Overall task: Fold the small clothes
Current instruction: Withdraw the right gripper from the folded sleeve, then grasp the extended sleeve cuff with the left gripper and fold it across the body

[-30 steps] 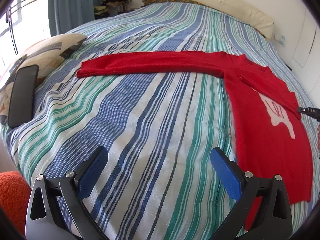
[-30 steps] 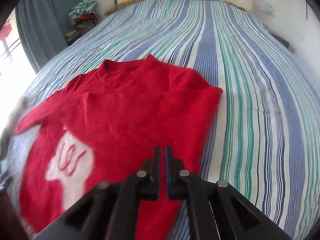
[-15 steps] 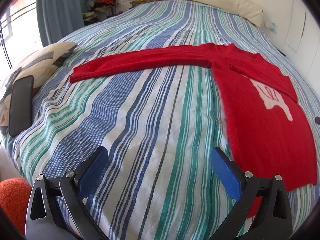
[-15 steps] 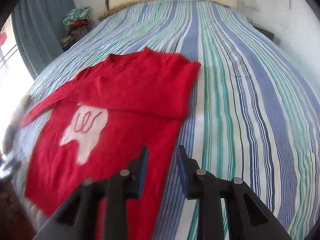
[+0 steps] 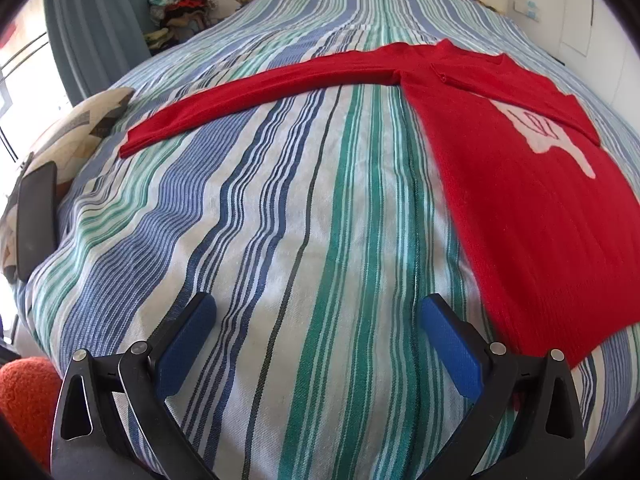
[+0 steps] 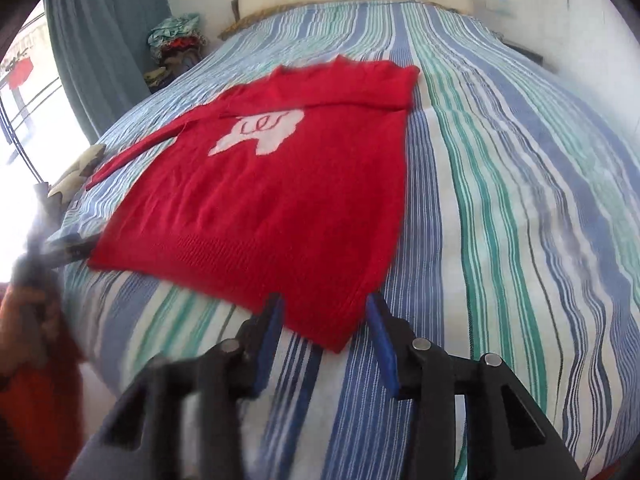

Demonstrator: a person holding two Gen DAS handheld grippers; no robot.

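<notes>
A red sweater (image 5: pixel 520 184) with a white motif lies flat on the striped bed. Its left sleeve (image 5: pixel 256 92) stretches out to the left; the right sleeve is folded across the chest (image 6: pixel 360 84). My left gripper (image 5: pixel 316 316) is open and empty, above the bedspread left of the sweater's hem. My right gripper (image 6: pixel 324 316) is open and empty, just in front of the sweater's near right hem corner (image 6: pixel 332 332). The sweater also shows in the right wrist view (image 6: pixel 280 200).
The striped bedspread (image 5: pixel 280 220) covers the bed. A patterned pillow (image 5: pixel 80 128) and a dark flat object (image 5: pixel 36 216) lie at the left edge. A pile of clothes (image 5: pixel 180 4) stands by the curtain. An orange fuzzy thing (image 5: pixel 24 400) sits below the bed's left corner.
My right gripper opened, letting go of the folded sleeve, and drew back to the sweater's near hem. My left gripper stayed open and shifted a little left of the sweater.
</notes>
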